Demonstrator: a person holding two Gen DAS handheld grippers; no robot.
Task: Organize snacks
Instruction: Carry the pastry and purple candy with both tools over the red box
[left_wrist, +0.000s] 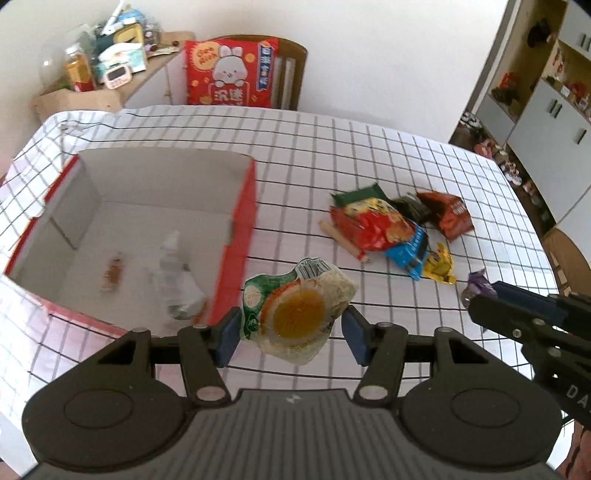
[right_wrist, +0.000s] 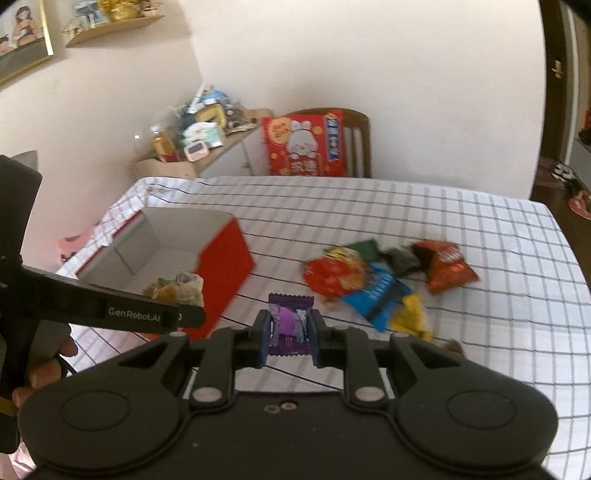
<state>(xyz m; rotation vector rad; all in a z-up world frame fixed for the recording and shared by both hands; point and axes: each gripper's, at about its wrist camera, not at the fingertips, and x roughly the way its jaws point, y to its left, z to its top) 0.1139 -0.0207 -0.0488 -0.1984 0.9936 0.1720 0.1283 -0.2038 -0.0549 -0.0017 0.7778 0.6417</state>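
White cloth with a black grid covers the counter; an open red cardboard box with a white inside sits at its left, a loose heap of foil snack packets well apart to its right. Box evidently serves as the collecting bin (a couple of blurred items already lie in it).

Left hand-held gripper pinches a clear plastic pack with a green label and orange disc between its blue pads, held off the cloth just beside the box's near right corner, presumably for dropping in.

Right hand-held gripper, jaws nearly together, clamps a small purple sweet wrapper, likewise clear of the cloth, between box and heap.
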